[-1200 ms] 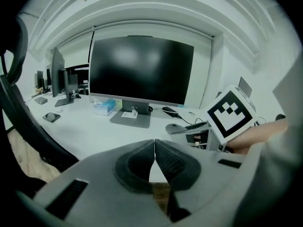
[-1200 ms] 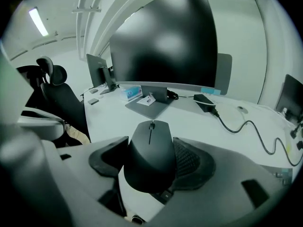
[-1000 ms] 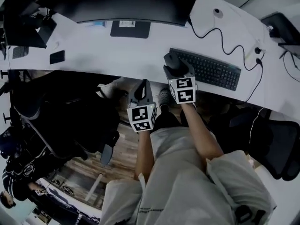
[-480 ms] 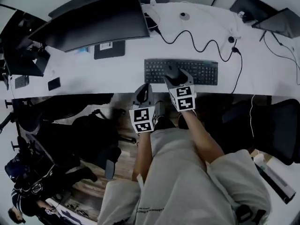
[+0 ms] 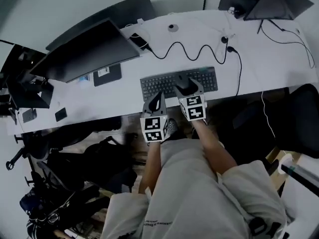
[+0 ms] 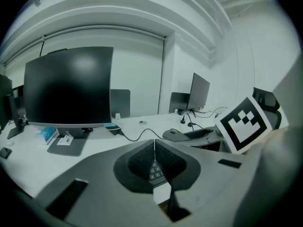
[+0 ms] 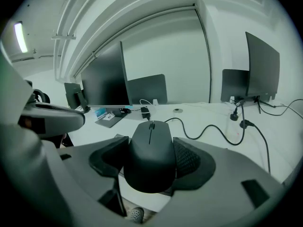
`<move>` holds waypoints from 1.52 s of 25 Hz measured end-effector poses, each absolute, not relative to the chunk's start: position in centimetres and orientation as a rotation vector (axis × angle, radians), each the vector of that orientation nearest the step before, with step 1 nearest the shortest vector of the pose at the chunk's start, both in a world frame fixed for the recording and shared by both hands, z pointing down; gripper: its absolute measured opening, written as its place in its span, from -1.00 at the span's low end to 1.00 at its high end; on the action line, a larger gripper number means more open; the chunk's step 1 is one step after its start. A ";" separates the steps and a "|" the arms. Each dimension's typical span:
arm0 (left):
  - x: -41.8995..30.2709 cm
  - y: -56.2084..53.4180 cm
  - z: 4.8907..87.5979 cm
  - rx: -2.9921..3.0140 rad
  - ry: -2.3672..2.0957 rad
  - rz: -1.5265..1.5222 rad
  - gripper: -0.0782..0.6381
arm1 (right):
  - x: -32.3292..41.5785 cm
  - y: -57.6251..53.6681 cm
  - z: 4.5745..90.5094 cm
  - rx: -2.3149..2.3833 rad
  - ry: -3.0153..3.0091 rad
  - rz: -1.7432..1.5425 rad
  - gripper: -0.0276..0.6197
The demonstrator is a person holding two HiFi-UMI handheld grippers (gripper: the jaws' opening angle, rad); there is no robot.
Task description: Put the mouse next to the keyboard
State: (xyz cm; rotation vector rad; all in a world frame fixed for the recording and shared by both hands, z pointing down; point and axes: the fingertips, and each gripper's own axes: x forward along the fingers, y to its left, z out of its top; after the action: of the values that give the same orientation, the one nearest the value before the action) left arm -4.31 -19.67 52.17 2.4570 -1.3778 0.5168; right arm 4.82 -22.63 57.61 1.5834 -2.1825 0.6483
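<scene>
While the right hand-held gripper [image 5: 186,87] clamps the mouse [image 7: 150,157], the keyboard [image 5: 158,84] lies near.

The person is wearing light grey clothing [image 5: 194,183] and a grey shoe [image 5: 172,126]. The left gripper [image 5: 156,97] and right gripper [image 5: 187,86] are showing grey shells, dark ribbed pads [image 7: 189,159] and white cubes [image 5: 154,128] bearing black square markers.

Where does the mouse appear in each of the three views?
Head view: the mouse is in the right gripper, over the middle of the keyboard.
Left gripper view: the mouse is small, right of centre.
Right gripper view: the mouse is at the centre, clamped between the jaws.
Shared landmark: the large monitor.
</scene>
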 end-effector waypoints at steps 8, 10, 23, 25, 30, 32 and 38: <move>1.4 -19.8 52.2 2.537 -1.250 0.524 -0.71 | 11.7 -21.6 57.8 1.738 -2.106 0.675 0.02; 2.8 -19.8 52.3 2.557 -1.221 0.529 -0.71 | 13.5 -21.3 57.9 1.778 -2.084 0.685 0.02; 7.4 -20.1 51.4 2.596 -1.180 0.522 -0.71 | 21.5 -20.4 58.8 1.880 -1.994 0.713 0.02; 7.5 -20.4 51.2 2.583 -1.200 0.518 -0.71 | 22.3 -20.4 59.0 1.885 -1.993 0.718 0.02; 8.3 -20.1 51.7 2.553 -1.239 0.526 -0.71 | 24.6 -20.1 60.1 1.877 -1.982 0.731 0.01; 8.6 -20.0 51.9 2.540 -1.258 0.530 -0.71 | 25.6 -20.1 60.7 1.873 -1.973 0.739 0.01; 8.3 -19.1 52.6 2.509 -1.322 0.569 -0.71 | 28.3 -20.1 63.4 1.872 -1.933 0.773 0.01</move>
State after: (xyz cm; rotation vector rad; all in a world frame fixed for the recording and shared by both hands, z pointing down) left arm 8.26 -19.12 52.58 2.5091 -1.3224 0.5691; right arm 28.32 -20.06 63.43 1.8723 -1.9328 0.7732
